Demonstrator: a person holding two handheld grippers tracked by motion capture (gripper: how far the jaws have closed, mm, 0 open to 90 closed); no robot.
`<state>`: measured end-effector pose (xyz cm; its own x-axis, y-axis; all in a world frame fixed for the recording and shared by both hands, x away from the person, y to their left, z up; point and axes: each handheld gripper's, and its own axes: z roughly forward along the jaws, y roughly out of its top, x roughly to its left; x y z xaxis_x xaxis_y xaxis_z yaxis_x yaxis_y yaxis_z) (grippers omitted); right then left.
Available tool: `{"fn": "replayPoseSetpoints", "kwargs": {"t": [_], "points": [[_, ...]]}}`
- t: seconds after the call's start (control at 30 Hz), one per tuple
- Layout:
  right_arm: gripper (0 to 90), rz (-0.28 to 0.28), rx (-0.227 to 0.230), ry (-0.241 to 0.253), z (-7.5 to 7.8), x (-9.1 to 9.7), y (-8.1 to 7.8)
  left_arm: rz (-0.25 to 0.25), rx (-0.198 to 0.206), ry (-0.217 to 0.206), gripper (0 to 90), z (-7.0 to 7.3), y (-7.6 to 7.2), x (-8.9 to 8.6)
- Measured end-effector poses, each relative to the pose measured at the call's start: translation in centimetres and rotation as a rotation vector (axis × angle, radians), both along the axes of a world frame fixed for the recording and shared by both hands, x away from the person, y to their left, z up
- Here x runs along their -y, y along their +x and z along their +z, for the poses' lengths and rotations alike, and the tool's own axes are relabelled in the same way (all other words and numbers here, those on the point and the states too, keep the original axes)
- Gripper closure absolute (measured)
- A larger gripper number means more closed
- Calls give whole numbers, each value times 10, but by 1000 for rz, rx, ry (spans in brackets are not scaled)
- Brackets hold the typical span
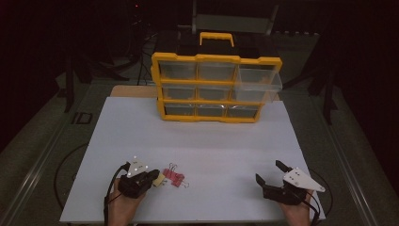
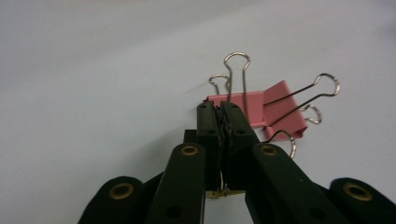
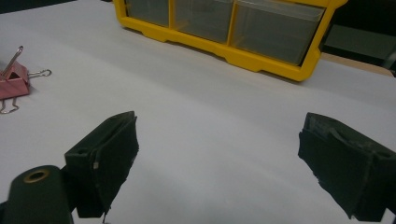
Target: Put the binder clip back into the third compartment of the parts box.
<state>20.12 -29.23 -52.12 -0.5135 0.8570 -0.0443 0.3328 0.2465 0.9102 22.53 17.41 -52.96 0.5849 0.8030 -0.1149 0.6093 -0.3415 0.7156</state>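
Two pink binder clips (image 1: 174, 178) lie together on the white table near its front left; the left gripper view has them (image 2: 280, 107) just past my jaws, and the right gripper view at its left edge (image 3: 14, 81). My left gripper (image 1: 155, 176) (image 2: 219, 106) is shut beside them on a thin wire handle (image 2: 236, 60) that rises beyond the tips. A yellowish clip body (image 1: 160, 178) (image 2: 224, 192) sits at the jaws. My right gripper (image 1: 268, 170) (image 3: 219, 140) rests at the front right, open wide with nothing between its pads.
A yellow drawer organizer (image 1: 216, 59) (image 3: 261, 63) with clear drawers stands at the back of the white table top (image 1: 197, 141); its top right drawer (image 1: 259, 82) is pulled out. Dark floor, stands and cables surround the table.
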Motion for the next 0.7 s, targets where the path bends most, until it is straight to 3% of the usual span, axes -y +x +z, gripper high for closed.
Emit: {"fn": "replayPoseSetpoints", "kwargs": {"t": [0.43,0.7], "points": [[119,42,-12,-2,-2,-3,1,-66,2,41,887,4,5,2],[119,82,-36,-2,-3,-6,3,-85,28,35,887,13,5,2]]}}
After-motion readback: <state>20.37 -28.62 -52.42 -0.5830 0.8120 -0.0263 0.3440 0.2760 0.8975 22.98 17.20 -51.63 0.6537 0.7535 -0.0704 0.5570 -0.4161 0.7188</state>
